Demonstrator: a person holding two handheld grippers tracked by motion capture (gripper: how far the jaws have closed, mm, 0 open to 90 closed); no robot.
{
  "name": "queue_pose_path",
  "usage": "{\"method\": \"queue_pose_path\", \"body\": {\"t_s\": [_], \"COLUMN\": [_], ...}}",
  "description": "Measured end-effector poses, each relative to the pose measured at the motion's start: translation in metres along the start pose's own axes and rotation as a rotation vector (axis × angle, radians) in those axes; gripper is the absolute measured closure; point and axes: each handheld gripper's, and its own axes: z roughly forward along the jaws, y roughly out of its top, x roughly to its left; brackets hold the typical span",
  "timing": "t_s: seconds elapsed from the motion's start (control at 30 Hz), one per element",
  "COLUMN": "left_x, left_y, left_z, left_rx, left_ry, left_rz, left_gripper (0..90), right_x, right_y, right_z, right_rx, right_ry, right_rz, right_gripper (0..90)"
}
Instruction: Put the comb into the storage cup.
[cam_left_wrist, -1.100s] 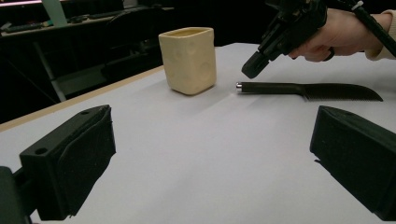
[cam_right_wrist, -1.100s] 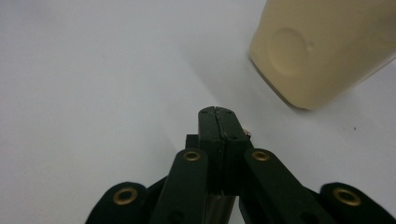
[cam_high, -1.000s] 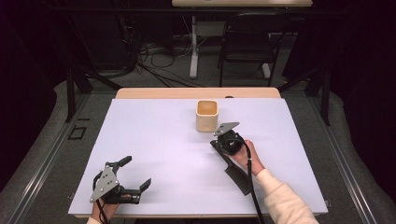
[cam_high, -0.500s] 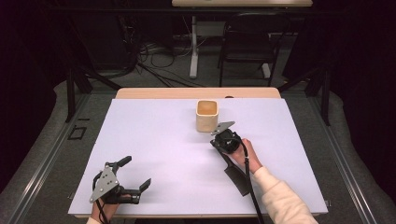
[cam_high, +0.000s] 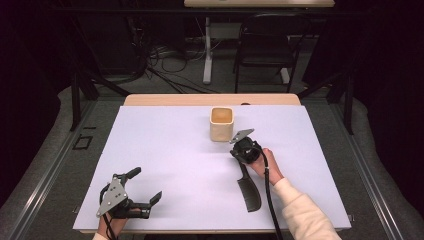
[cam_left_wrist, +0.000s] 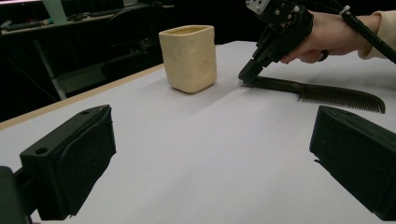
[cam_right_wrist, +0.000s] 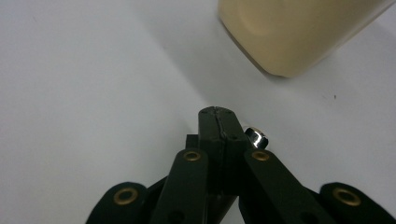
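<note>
From above, the right gripper (cam_high: 242, 151) pinches the handle tip of a black comb (cam_high: 248, 188) lying beside the cream cup (cam_high: 221, 123). The left gripper's view shows its own jaws spread, idle. Light, stiff and thin, the comb looks best gripped at its handle.

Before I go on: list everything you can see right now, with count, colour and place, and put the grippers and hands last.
cup: one, cream yellow, upright on the far middle of the sheet.
comb: one, black, lying flat near the right side, handle end toward the cup.
sheet: one, white, covering the table.
table: one, light wood, far edge showing beyond the sheet.
chair: one, black, on the floor beyond the table.
left gripper: one, black, near left of the sheet, jaws open on nothing.
right gripper: one, black, jaws shut on the comb's handle end.
right hand: one, cream sleeve.
</note>
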Motion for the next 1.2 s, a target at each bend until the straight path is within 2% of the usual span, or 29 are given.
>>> {"method": "queue_pose_path", "body": {"t_s": [0.27, 0.33, 0.7, 0.97, 1.2], "left_x": [0.000, 0.000, 0.000, -0.001, -0.001], "left_y": [0.000, 0.000, 0.000, 0.000, 0.000], "left_z": [0.000, 0.000, 0.000, 0.000, -0.001], "left_rx": [0.002, 0.001, 0.002, 0.002, 0.001], "left_ry": [0.001, 0.001, -0.002, -0.009, -0.010], "left_rz": [-0.002, 0.001, 0.005, 0.008, 0.006], "left_gripper": [0.3, 0.3, 0.3, 0.3, 0.3], "right_x": [-0.006, -0.008, -0.017, -0.018, -0.019], "right_y": [-0.003, -0.005, -0.015, -0.024, -0.028], "right_z": [-0.002, -0.004, -0.013, -0.019, -0.026], "right_rx": [0.024, 0.033, 0.075, 0.119, 0.121], "right_ry": [-0.015, -0.020, -0.053, -0.070, -0.076], "right_rz": [0.004, 0.023, 0.038, 0.049, 0.061], "right_gripper": [90.0, 90.0, 90.0, 90.0, 90.0]}}
